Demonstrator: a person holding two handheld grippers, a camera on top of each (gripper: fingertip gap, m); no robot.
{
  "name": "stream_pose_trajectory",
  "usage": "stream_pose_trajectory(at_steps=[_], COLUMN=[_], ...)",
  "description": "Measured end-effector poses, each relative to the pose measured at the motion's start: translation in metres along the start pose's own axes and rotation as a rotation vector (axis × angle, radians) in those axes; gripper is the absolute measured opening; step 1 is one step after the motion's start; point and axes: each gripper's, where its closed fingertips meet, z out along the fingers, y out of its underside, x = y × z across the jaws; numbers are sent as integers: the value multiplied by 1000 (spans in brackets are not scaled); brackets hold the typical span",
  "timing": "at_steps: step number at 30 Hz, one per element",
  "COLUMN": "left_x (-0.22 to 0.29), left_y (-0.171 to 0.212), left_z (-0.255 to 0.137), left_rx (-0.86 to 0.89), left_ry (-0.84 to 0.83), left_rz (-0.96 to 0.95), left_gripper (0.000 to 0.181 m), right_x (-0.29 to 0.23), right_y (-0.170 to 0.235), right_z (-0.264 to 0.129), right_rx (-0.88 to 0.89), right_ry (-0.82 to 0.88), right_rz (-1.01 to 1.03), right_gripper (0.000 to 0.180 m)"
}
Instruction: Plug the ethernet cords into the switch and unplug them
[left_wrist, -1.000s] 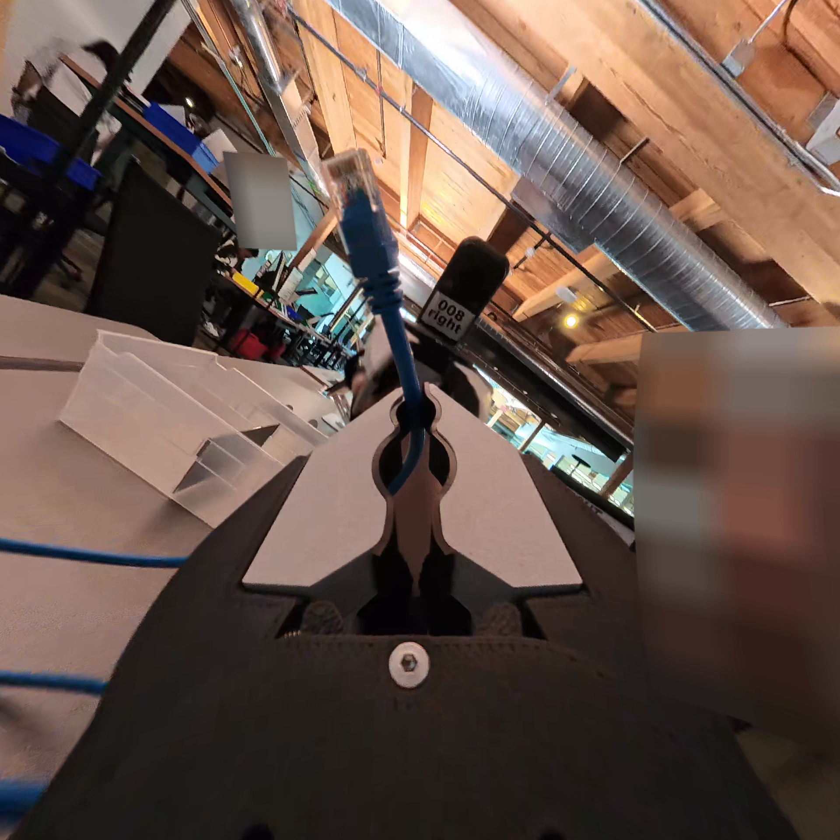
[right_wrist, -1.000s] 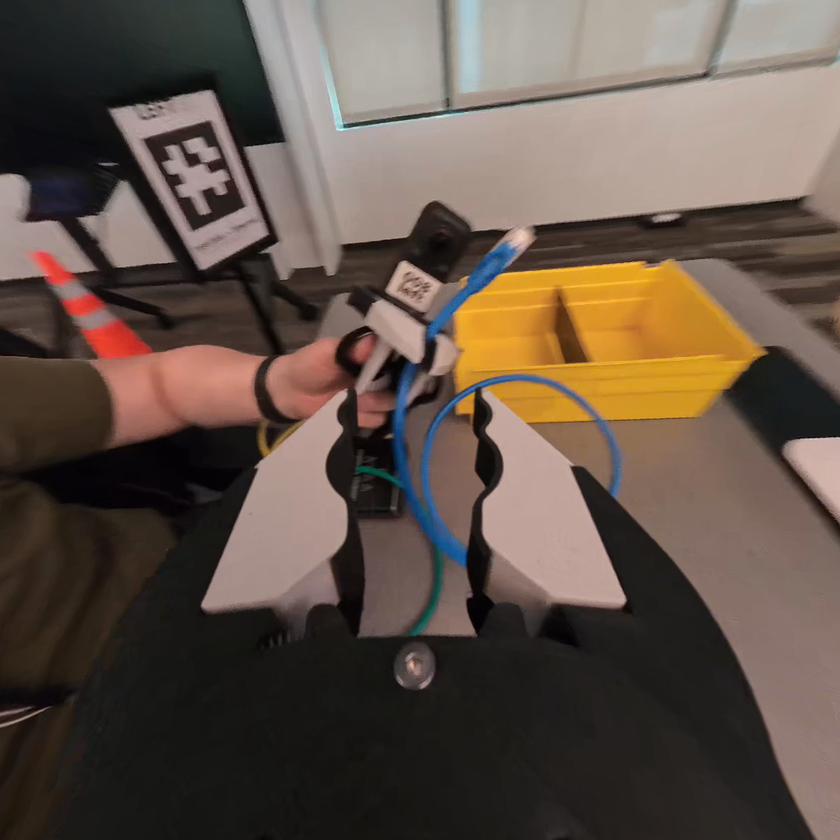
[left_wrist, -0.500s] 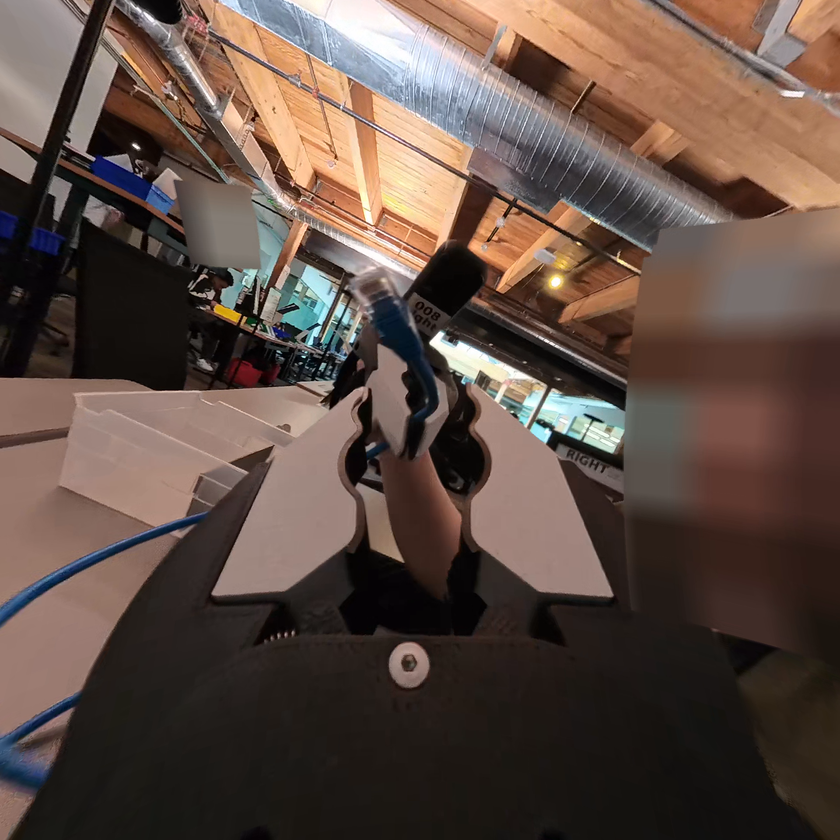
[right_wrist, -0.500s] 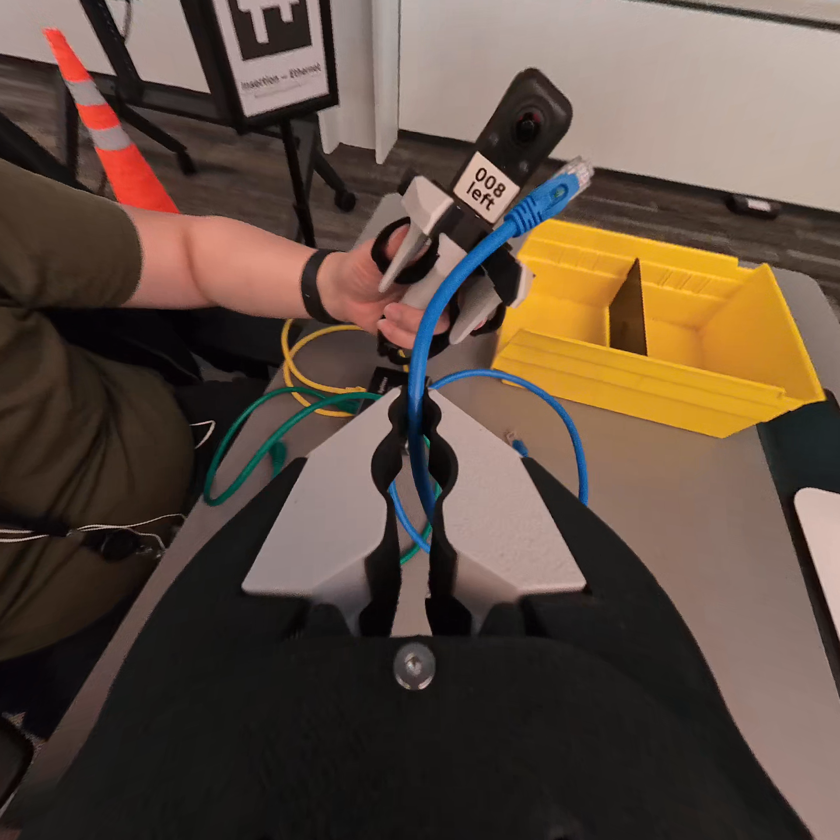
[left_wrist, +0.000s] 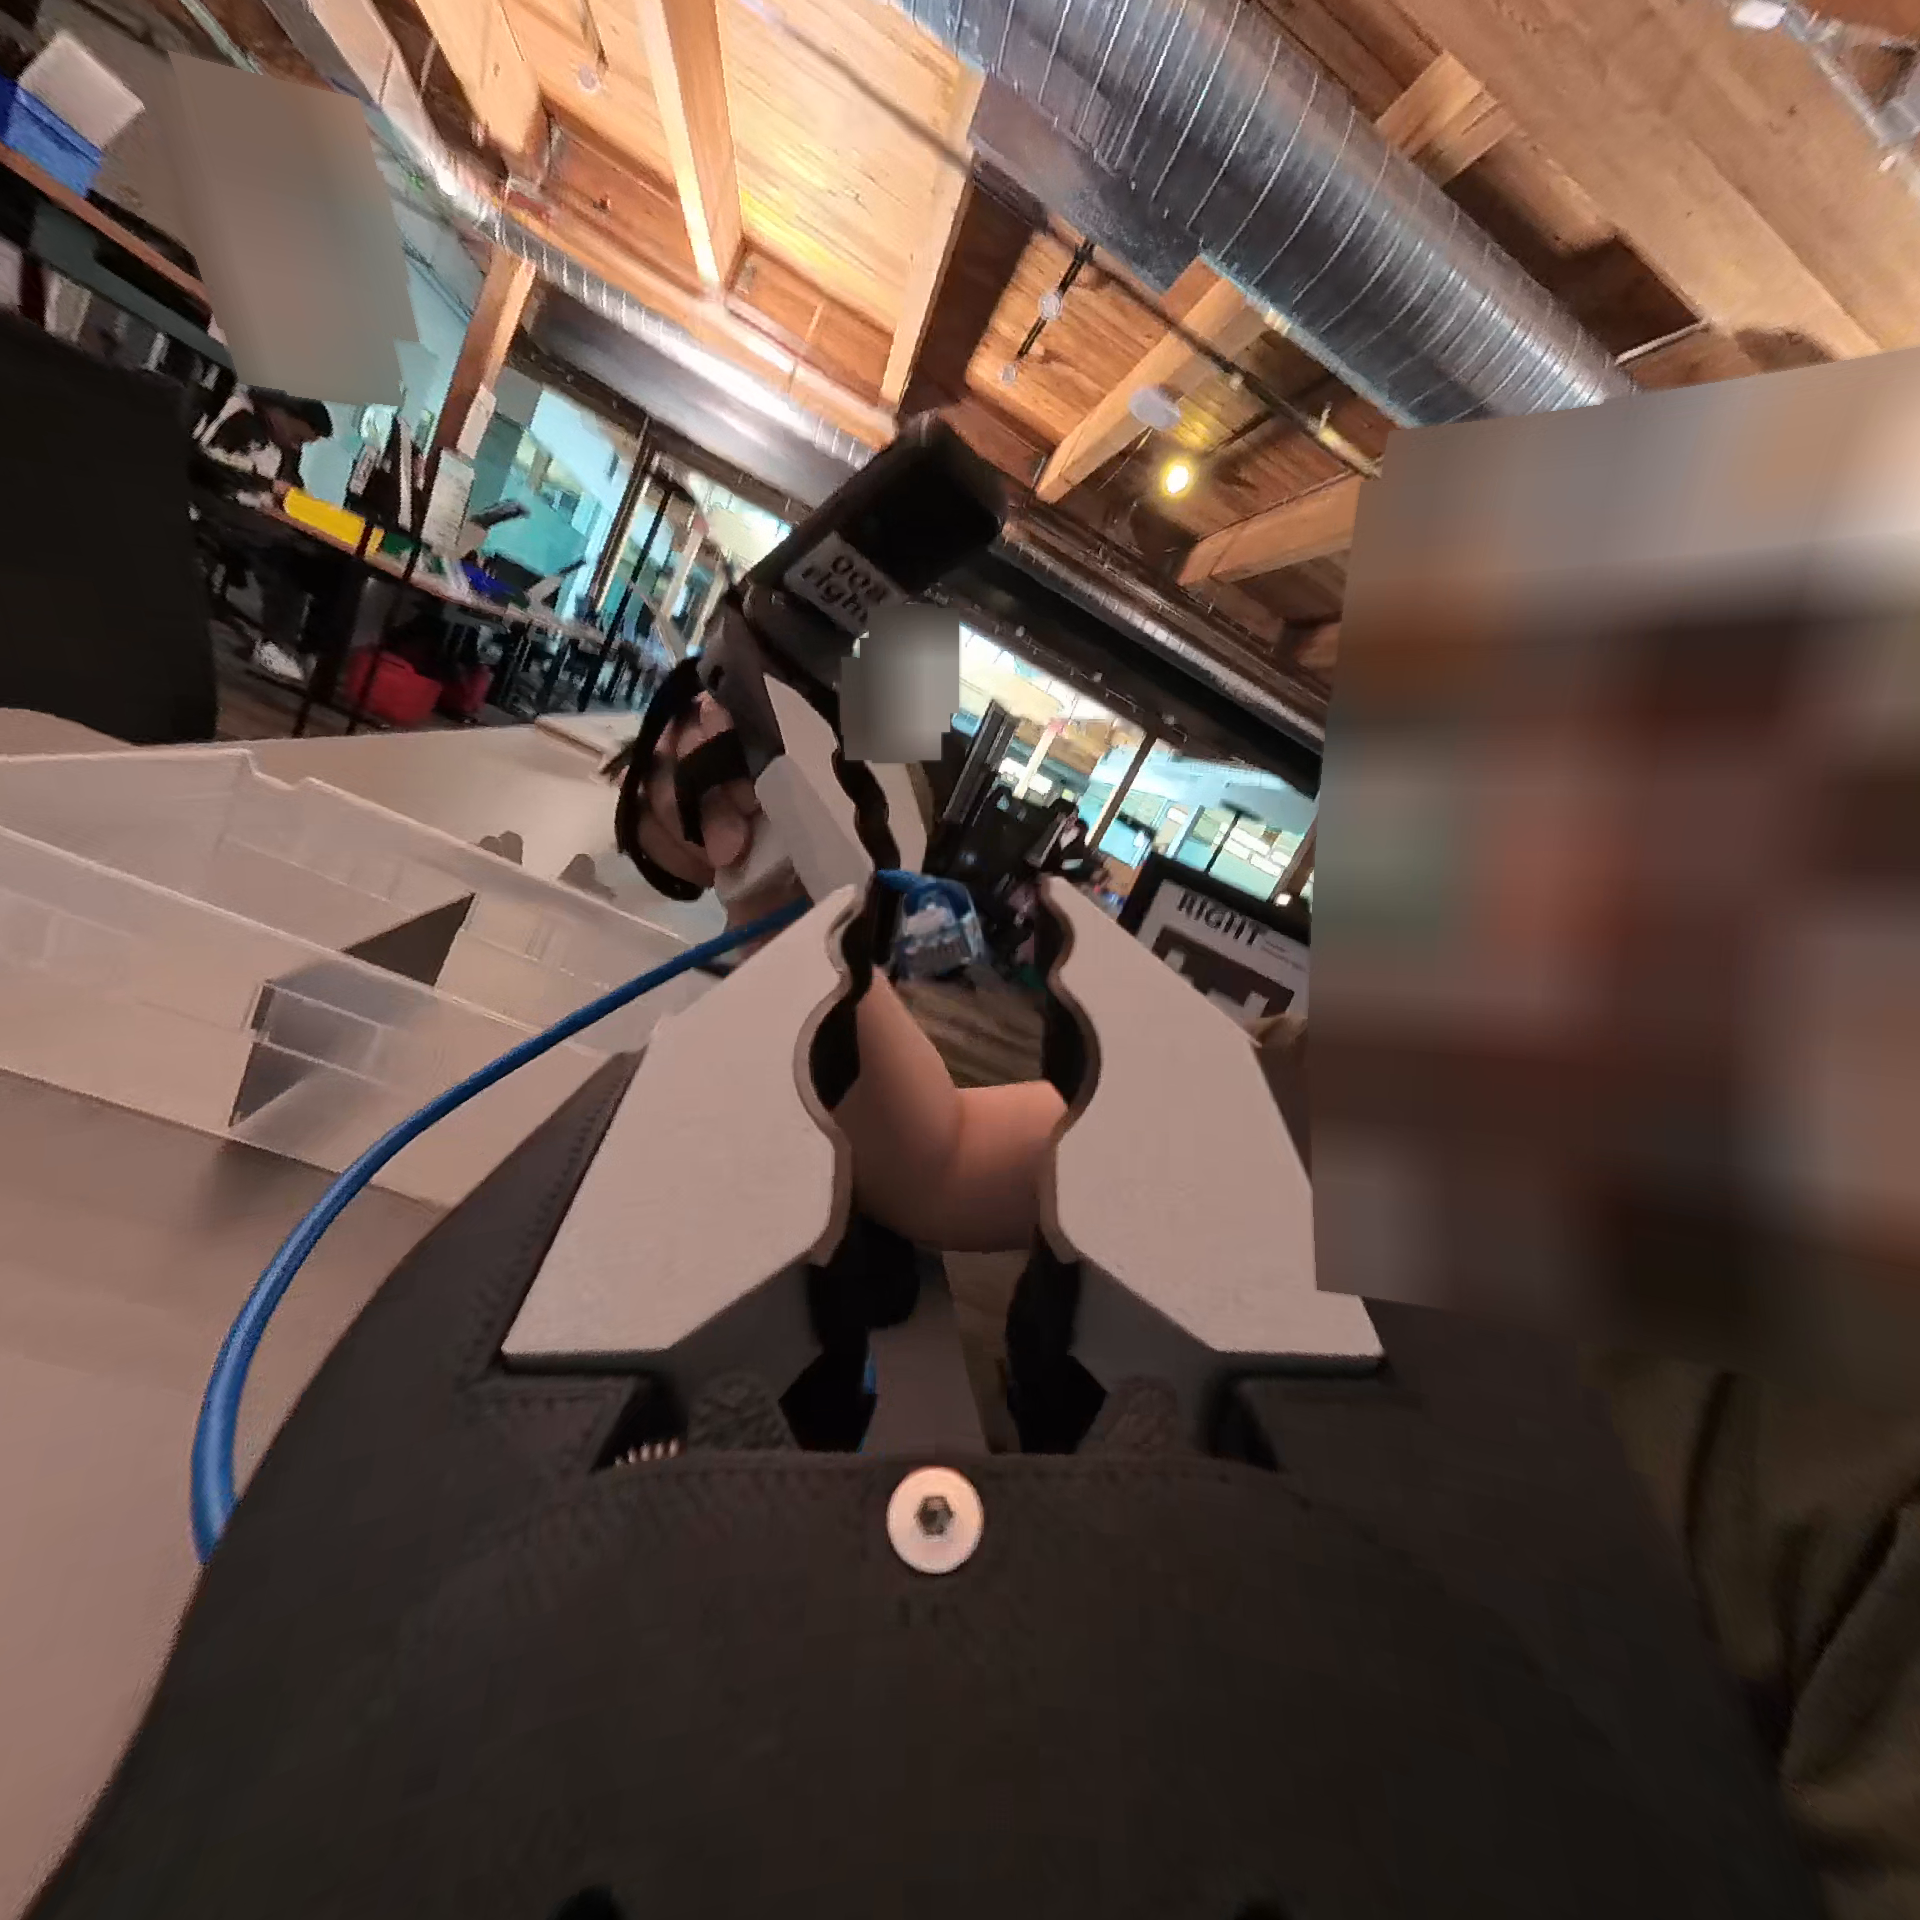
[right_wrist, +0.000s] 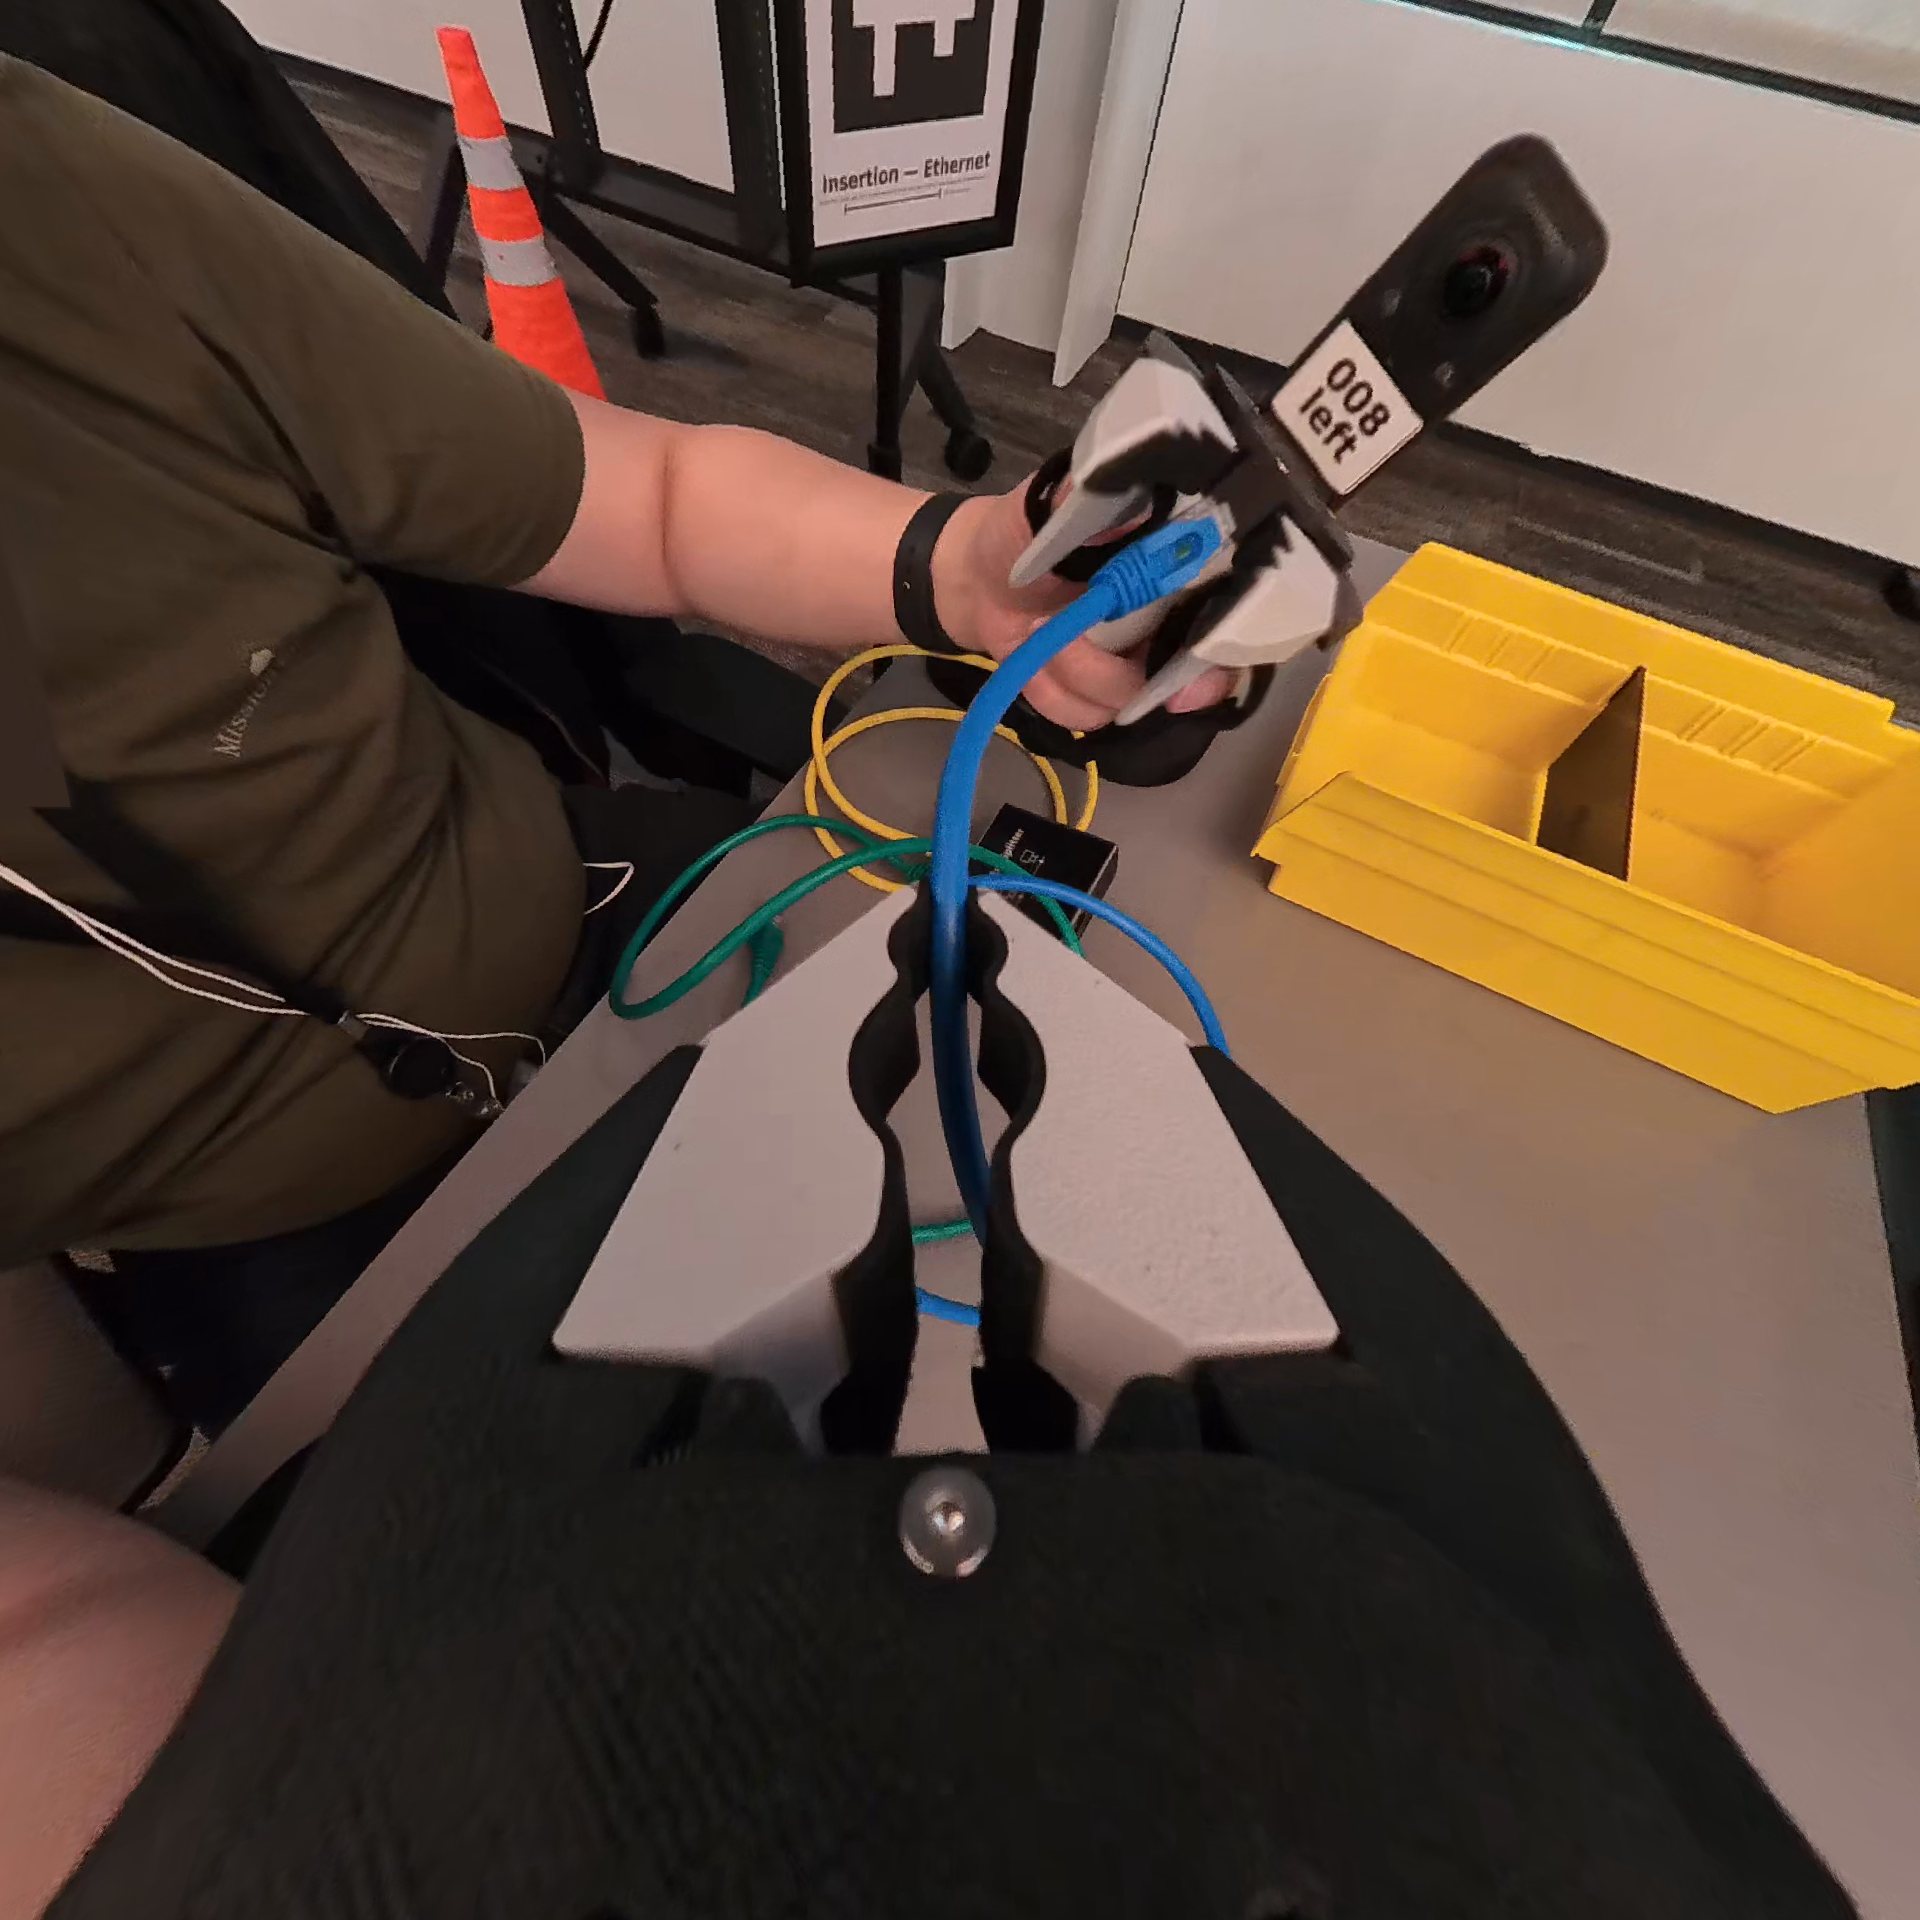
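Note:
The blue ethernet cord (right_wrist: 951, 790) is pinched in my right gripper (right_wrist: 948, 916), which is shut on it above the grey table (right_wrist: 1455, 1195). The cord rises to its blue plug (right_wrist: 1169, 551), which lies between the spread fingers of my left gripper (right_wrist: 1081, 639), untouched as far as I can see. In the left wrist view my left gripper (left_wrist: 948, 914) is open, with the plug (left_wrist: 935, 927) at its tips and the right gripper (left_wrist: 883, 883) just beyond. The small black switch (right_wrist: 1049, 857) lies on the table below, partly hidden by my right fingers.
A yellow cord (right_wrist: 935, 717) and a green cord (right_wrist: 707, 935) lie coiled by the switch. A yellow bin (right_wrist: 1610, 852) stands at the right, a clear plastic bin (left_wrist: 208, 935) on the other side. A person's arm (right_wrist: 748, 520), an orange cone (right_wrist: 509, 229) and a sign stand (right_wrist: 904, 125) are beyond. Left tips to right tips: about 8 cm.
The blue cord passed from my left gripper to my right: the left opened, the right shut on it. The open left gripper has since come around the plug end.

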Motion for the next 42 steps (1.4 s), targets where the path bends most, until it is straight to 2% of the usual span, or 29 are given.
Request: stream_pose_trajectory(at_steps=[1,3,7,9,12,13,14,16,18,19,22,24,25,26,28,29,31,33,36,38,41,42], left_x=[-2,-4,-9,-15,-26,-30,-32,-35,-36,-35,-30,-27,-26,-25,-25,-24,-22,-21,-22,-27,-37,-38], left_y=[4,11,13,6,-9,-14,-18,-24,-29,-30,-31,-29,-28,-26,-24,-24,-23,-21,-16,-11,-15,-17], left_z=[1,3,2,0,-8,-12,-16,-23,-28,-29,-28,-24,-22,-20,-19,-18,-18,-15,-14,-17,-31,-35], left_rx=[-30,-71,-94,-55,38,69,98,140,171,178,192,181,168,151,127,120,102,74,20,-52,-151,-190], left_ry=[-15,-29,-78,-130,-211,-232,-246,-261,-272,-267,-252,-255,-265,-276,-303,-309,-317,-317,-361,-453,-683,-749], left_rz=[3,15,50,64,46,39,31,20,31,33,43,61,78,94,129,143,156,169,224,361,614,692], left_gripper=[25,12,11,10,10,10,10,10,10,10,10,9,9,10,10,10,10,10,10,15,50,54], right_x=[1,3,11,27,55,59,51,9,-12,-10,34,68,76,81,86,82,73,72,69,71,75,74], right_y=[1,2,5,3,-15,-27,-43,-69,-63,-51,-13,-1,-8,-19,-40,-50,-61,-59,-54,-52,-50,-50], right_z=[0,-1,-5,-9,-22,-28,-29,-20,4,19,54,66,69,66,52,44,33,33,33,32,29,29], right_rx=[-2,3,16,45,140,190,259,358,271,192,62,103,190,296,487,556,625,596,556,541,556,558], right_ry=[4,2,33,124,295,337,307,83,-72,-80,65,157,146,134,143,129,89,86,45,40,44,20], right_rz=[4,11,16,18,68,79,77,59,161,213,341,440,458,457,412,380,337,340,373,409,478,505], right_gripper=[3,2,3,5,26,26,26,26,25,26,33,61,71,72,70,63,36,9,6,5,5,5])
